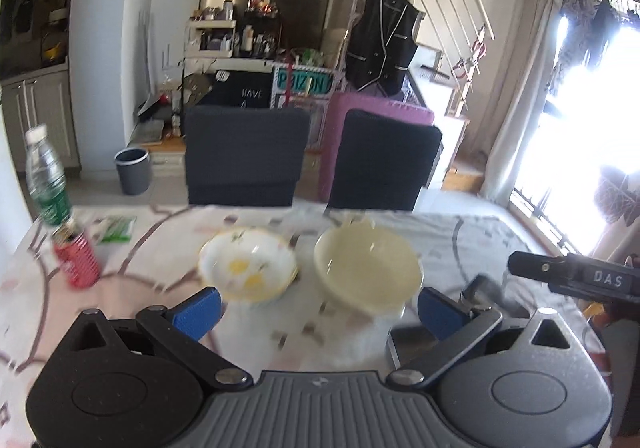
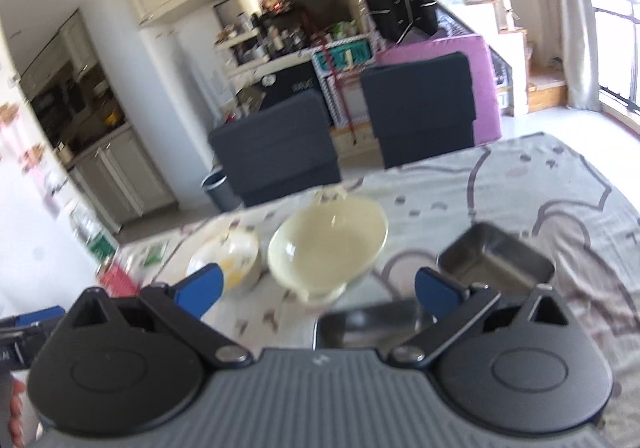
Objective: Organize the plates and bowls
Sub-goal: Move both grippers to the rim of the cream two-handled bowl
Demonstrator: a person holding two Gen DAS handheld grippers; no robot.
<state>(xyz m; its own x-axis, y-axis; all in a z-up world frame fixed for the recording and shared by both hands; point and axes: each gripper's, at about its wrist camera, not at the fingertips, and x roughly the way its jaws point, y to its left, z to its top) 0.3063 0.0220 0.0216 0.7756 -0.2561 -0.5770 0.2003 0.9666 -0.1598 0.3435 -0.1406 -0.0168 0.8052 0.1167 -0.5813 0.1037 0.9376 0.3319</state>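
Two bowls stand side by side on the patterned tablecloth: a white floral bowl point(image 1: 249, 263) point(image 2: 226, 260) with yellow patches on the left, a pale cream bowl point(image 1: 368, 268) point(image 2: 328, 244) on the right. My left gripper point(image 1: 318, 308) hovers open above the cloth just short of them, nothing between its blue pads. My right gripper point(image 2: 318, 290) is also open and empty, raised in front of the cream bowl. Two steel rectangular trays lie near it: one point(image 2: 496, 260) beyond its right finger, one point(image 2: 360, 322) point(image 1: 412, 340) under its fingers.
A red can point(image 1: 76, 258) and a green-labelled water bottle point(image 1: 46, 176) stand at the table's left edge, with a green packet point(image 1: 116, 228) beside them. Two dark chairs point(image 1: 246, 156) point(image 1: 384, 164) stand at the far side. The other gripper's body point(image 1: 576, 278) shows at right.
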